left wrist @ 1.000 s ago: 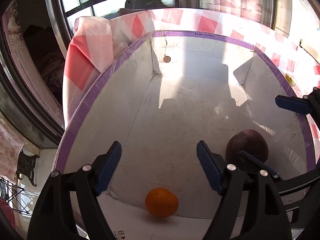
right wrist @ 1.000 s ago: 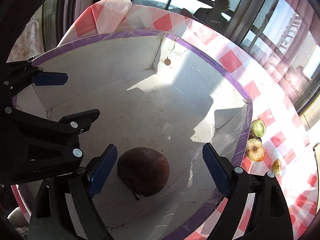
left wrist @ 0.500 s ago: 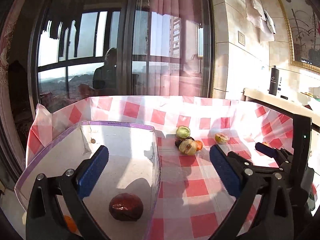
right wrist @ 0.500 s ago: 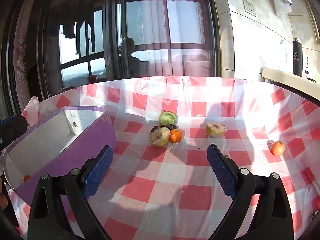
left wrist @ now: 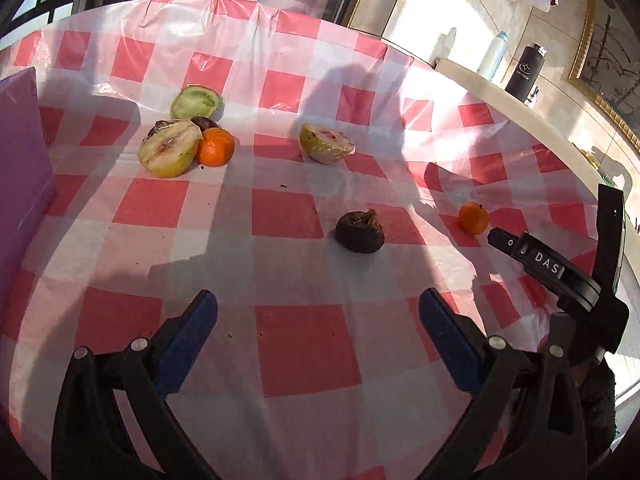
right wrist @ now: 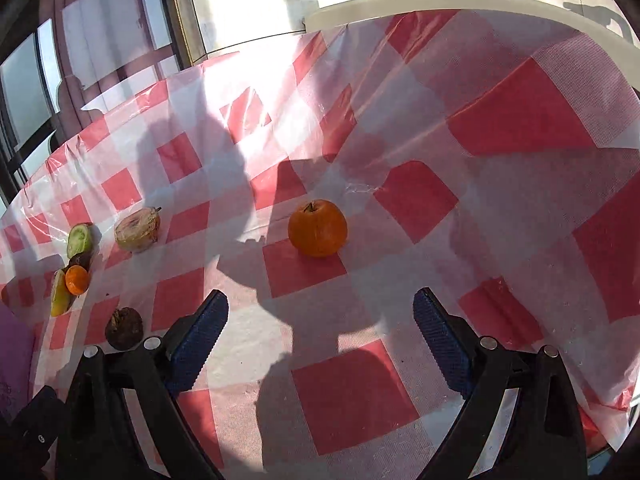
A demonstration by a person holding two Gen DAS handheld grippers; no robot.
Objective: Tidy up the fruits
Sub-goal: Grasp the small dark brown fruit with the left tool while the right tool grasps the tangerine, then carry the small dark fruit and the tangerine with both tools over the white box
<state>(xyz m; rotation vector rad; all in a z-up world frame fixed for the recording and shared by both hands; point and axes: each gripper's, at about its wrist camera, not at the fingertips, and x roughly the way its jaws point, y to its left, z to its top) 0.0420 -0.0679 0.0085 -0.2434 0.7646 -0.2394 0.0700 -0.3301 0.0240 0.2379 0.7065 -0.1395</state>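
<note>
My left gripper point(left wrist: 318, 320) is open and empty above the red-checked tablecloth point(left wrist: 304, 352). A dark shrivelled fruit point(left wrist: 360, 233) lies ahead of it, with a small orange point(left wrist: 473, 218) to the right. Farther left lie a cut green fruit point(left wrist: 197, 102), a wrapped cut half point(left wrist: 169, 153), an orange point(left wrist: 216, 147) and another cut half point(left wrist: 326, 144). My right gripper point(right wrist: 320, 320) is open and empty, facing the small orange point(right wrist: 317, 228). The dark fruit point(right wrist: 124, 328) is at its left.
The purple box wall point(left wrist: 20, 184) stands at the far left, also in the right wrist view point(right wrist: 14, 360). The right gripper's body point(left wrist: 560, 276) sits at the right. Bottles point(left wrist: 525, 67) stand on a white ledge beyond the table.
Both grippers have left the box, where an orange and a dark fruit lay, and swung right and down over the table toward the loose fruit.
</note>
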